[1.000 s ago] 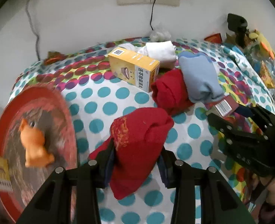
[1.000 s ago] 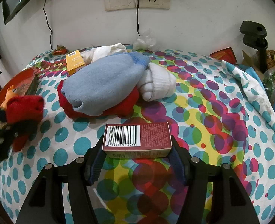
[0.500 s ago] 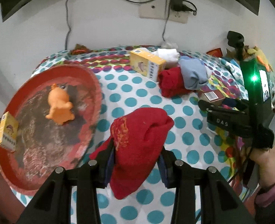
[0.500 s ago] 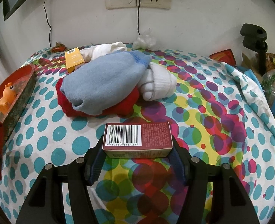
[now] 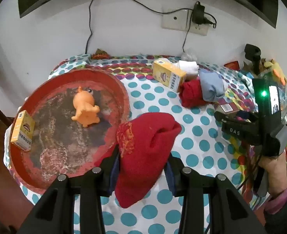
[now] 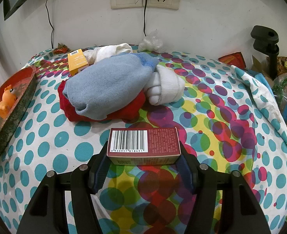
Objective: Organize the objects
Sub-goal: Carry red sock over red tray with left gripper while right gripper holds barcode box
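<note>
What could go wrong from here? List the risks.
1. The red sock droops well below the left claw, so it may snag the red tray rim.
2. The right claw grips the maroon box only by its ends; it could twist or slip.

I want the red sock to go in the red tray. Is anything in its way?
Nothing visible blocks it. The left gripper holds the red sock beside the red tray's near rim; the orange toy and yellow box leave room.
</note>
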The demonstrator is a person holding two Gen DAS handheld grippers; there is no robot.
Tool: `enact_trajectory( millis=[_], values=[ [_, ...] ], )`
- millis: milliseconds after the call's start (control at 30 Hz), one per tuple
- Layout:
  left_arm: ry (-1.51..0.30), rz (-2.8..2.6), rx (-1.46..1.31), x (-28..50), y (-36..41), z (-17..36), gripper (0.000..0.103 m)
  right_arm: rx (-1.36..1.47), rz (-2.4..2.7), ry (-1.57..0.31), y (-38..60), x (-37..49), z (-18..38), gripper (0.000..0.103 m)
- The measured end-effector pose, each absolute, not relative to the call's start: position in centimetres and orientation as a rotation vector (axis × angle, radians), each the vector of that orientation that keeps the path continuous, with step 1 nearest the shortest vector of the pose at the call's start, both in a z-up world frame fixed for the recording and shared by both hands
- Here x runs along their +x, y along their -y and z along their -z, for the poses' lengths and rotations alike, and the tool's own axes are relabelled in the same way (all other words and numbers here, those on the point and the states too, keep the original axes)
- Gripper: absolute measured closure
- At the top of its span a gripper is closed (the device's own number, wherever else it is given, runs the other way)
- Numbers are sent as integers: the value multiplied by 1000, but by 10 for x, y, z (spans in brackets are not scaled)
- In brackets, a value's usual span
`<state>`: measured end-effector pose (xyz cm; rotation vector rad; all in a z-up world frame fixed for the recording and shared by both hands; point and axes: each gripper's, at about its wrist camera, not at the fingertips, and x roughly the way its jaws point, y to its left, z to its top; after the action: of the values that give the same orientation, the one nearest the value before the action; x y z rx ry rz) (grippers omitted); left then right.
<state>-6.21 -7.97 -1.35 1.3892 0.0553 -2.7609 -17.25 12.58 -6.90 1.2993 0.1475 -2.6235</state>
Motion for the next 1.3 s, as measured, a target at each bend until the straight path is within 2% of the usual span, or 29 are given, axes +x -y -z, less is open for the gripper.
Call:
enact_trajectory(
  millis=[567,1300],
  values=[
    [-127,2660,1286,-53,136,4,62,1299,2624,-148,-126,-173,69,42],
    [-314,2450,1305,-48,223,37,62,1299,2625,-149,-127,-173,69,42]
  ],
)
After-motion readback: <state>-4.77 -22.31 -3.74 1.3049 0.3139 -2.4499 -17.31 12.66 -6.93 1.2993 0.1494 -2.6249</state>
